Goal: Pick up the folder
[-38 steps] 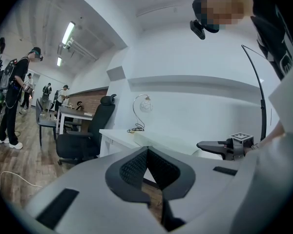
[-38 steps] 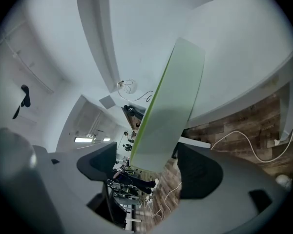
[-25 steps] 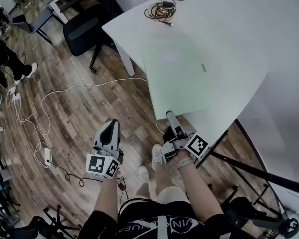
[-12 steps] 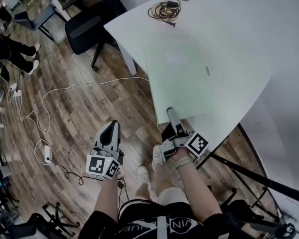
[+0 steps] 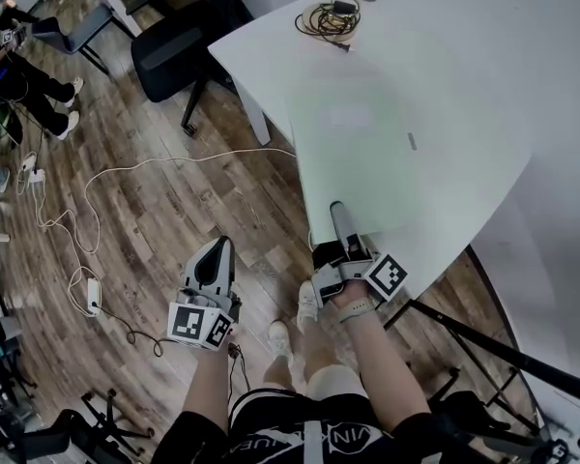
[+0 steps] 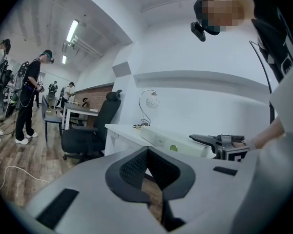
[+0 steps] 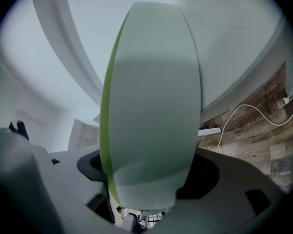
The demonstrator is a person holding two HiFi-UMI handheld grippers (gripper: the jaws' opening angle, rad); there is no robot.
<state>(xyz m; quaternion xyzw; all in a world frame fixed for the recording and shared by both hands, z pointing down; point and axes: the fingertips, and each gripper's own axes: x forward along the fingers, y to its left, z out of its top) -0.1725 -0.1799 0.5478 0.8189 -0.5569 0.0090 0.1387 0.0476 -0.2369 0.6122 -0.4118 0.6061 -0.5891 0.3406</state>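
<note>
We see the pale green folder (image 5: 377,153) lying on the white surface (image 5: 464,46), its near edge pinched between the jaws of our right hand-held gripper (image 5: 340,222). Our left hand-held gripper (image 5: 213,259) hangs over the wooden floor (image 5: 155,211), jaws pressed together on nothing.

From here, the clearest way in is the bare white table (image 5: 483,66) right of the folder (image 5: 367,153). The only clutter up there is a coil of cable (image 5: 324,17) at the far end, well apart from it. The folder's near edge is taken up by the right gripper (image 5: 336,211), its fingers clamped on it. On the left, an office chair (image 5: 174,51) and a white table leg (image 5: 256,124) crowd the far corner. A white cord (image 5: 174,167) trails over otherwise bare wooden floor (image 5: 145,230), and a black strut (image 5: 493,341) slants under the table's near right.
</note>
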